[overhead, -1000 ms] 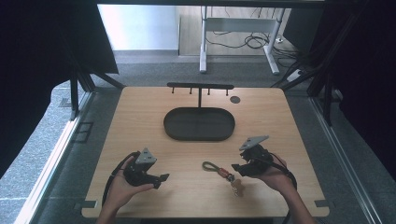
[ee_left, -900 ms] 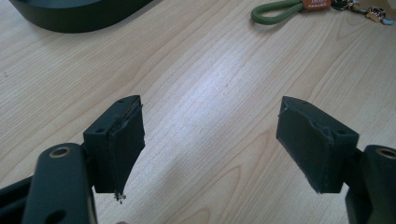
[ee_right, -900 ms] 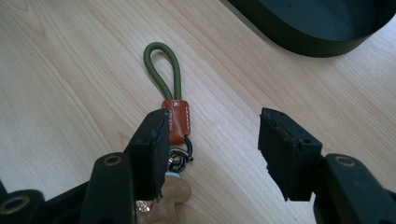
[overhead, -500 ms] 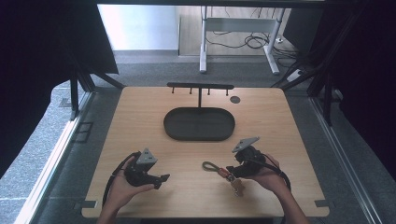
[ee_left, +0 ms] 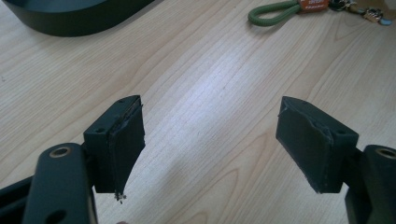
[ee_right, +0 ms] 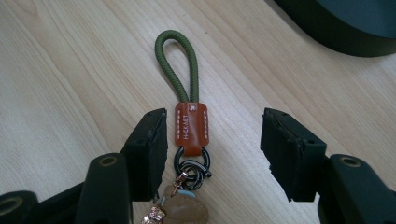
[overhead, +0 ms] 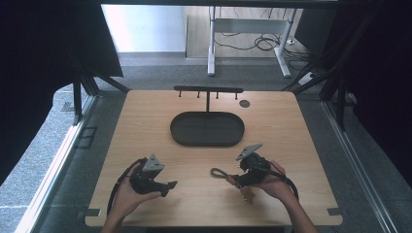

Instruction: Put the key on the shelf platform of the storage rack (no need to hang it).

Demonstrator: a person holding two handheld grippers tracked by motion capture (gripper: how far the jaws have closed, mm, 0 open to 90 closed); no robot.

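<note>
A keychain with an olive-green cord loop, brown leather tab and dark metal rings (ee_right: pixel 189 126) lies flat on the light wooden tabletop (overhead: pixel 145 126), in front of the black oval tray (overhead: pixel 207 129). The right gripper (ee_right: pixel 212 144) straddles the leather tab; its jaws have just been opening, pads clear of it. The left gripper (ee_left: pixel 210 144), well apart from the keychain, gapes wide and empty.

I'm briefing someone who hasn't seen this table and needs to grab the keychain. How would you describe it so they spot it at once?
Start from the dark oval tray in the middle of the wooden table. Nearer the person and to the right, the keychain lies flat on the wood, between the open jaws of the right gripper. Its olive-green cord loop, orange leather tab and dark metal rings set it apart.
</note>
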